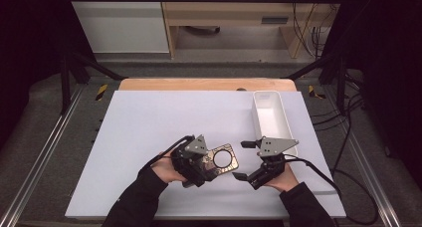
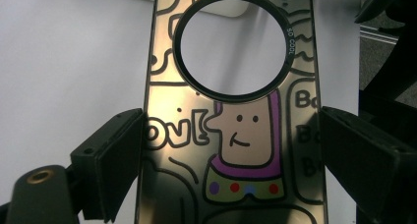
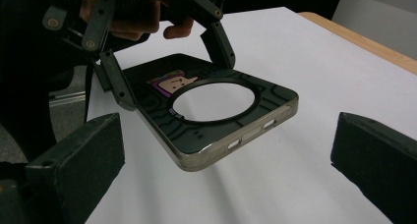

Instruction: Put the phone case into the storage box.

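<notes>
A dark phone case [image 1: 233, 164] with a golden rim, a round ring opening and a cartoon figure print [image 2: 241, 135] hangs just above the white table. My left gripper [image 1: 211, 163] is shut on it, its pads pressing both long sides [image 2: 231, 135]. In the right gripper view the case [image 3: 196, 130] tilts toward me with the left gripper [image 3: 169, 67] clamping its far half. My right gripper [image 1: 241, 160] stands open just right of the case's free end. Its jaws [image 3: 228, 135] are spread wide on either side of that end without touching it.
An empty white oblong tray [image 1: 271, 122] lies at the table's far right, just beyond my right gripper. The white sheet [image 1: 149, 122] covers the table, with a wooden edge [image 1: 199, 84] at the far side. Metal frame rails and cables run along both sides.
</notes>
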`<state>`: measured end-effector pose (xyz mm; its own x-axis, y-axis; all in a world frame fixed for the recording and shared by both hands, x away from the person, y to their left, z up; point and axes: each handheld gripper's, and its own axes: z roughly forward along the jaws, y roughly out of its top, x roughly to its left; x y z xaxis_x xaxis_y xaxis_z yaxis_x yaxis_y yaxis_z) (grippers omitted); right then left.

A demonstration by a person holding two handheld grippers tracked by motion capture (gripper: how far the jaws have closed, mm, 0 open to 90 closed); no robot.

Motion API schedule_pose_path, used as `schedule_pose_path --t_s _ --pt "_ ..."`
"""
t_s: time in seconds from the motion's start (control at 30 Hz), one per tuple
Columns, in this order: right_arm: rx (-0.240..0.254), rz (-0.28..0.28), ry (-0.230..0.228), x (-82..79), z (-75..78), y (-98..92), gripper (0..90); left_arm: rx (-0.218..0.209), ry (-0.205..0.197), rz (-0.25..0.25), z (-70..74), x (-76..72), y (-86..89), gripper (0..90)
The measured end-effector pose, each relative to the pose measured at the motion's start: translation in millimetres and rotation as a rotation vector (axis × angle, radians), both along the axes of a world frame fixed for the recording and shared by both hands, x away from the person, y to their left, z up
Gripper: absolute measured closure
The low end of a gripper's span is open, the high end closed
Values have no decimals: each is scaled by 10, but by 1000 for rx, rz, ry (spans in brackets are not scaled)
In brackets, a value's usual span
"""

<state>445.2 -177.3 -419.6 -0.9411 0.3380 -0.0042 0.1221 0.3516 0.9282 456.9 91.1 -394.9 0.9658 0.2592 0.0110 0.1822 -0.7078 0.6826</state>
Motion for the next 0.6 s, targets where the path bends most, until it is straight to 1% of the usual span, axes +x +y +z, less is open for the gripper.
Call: schedule_pose_path --t_s 0.27,0.47,0.6 --pt "-19 32 -8 -14 -5 -8 2 4 -1 -35 29 -45 -44 114" --pt "-39 49 -5 -12 -26 4 4 2 4 -51 30 -57 -61 114" --pt "-41 60 1 -1 -40 16 5 -1 1 -60 32 -63 -84 114"
